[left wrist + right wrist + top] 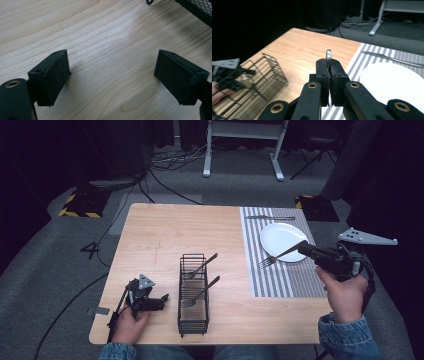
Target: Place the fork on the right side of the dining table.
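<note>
Over the striped mat [280, 275] | right gripper [304, 249] fingers clench a fork [277, 256] | lower it flat left of the plate [283, 241] | left gripper [161, 301] fingers released, idle on the bench [160, 240].

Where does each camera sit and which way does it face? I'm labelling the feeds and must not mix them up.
High view: above the person's side, looking forward and down on the table; both hands and grippers show.
Left gripper view: rides the left gripper, looking down at bare wood; its open jaws show.
Right gripper view: rides the right gripper, looking across the table; its jaws are shut on a fork.
Shared: the rack, plate and knife appear in the high and right gripper views.
</note>
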The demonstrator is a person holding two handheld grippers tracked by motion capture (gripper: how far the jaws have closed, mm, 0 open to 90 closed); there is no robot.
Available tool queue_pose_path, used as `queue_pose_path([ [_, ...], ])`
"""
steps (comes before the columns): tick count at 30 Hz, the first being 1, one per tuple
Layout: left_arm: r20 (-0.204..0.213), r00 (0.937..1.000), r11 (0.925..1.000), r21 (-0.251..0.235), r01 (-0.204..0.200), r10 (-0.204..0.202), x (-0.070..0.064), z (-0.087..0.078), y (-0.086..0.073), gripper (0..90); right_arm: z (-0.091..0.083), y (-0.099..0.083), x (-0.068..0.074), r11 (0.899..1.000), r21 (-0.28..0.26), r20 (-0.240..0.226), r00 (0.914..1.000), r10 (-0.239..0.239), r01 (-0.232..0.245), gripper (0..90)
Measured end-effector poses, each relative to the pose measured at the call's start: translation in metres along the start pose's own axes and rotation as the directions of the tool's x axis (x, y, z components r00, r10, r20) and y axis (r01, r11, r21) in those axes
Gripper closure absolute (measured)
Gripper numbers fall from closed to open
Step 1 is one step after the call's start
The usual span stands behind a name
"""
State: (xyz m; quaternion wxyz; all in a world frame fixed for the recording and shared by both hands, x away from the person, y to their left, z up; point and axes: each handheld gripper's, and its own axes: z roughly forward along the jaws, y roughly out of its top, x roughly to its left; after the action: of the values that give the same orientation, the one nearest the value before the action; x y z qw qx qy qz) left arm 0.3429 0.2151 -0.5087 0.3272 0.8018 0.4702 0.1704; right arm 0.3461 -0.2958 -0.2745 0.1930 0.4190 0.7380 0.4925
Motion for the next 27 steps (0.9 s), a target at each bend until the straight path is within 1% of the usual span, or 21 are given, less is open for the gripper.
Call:
queue_pose_path([
  [6, 0.000, 1.0000, 1.0000, 0.000, 0.000, 0.000, 0.000, 0.000, 0.000, 13.0, 0.017, -0.011, -0.022, 0.999, 0.028, 0.052, 0.9980, 0.035, -0.036, 86.8],
  [10, 0.000, 1.0000, 1.0000, 0.000, 0.000, 0.000, 0.000, 0.000, 0.000, 13.0, 0.028, -0.021, -0.035, 0.997, 0.050, 0.087, 0.9944, 0.060, -0.064, 86.8],
  [15, 0.000, 1.0000, 1.0000, 0.000, 0.000, 0.000, 0.000, 0.000, 0.000, 13.0, 0.038, -0.032, -0.049, 0.993, 0.055, 0.104, 0.9895, 0.101, -0.107, 86.8],
  [18, 0.000, 1.0000, 1.0000, 0.000, 0.000, 0.000, 0.000, 0.000, 0.000, 13.0, 0.043, -0.038, -0.054, 0.990, 0.053, 0.103, 0.9867, 0.126, -0.132, 86.8],
  [27, 0.000, 1.0000, 1.0000, 0.000, 0.000, 0.000, 0.000, 0.000, 0.000, 13.0, 0.057, -0.050, -0.060, 0.987, 0.077, 0.142, 0.9810, 0.132, -0.144, 86.7],
])
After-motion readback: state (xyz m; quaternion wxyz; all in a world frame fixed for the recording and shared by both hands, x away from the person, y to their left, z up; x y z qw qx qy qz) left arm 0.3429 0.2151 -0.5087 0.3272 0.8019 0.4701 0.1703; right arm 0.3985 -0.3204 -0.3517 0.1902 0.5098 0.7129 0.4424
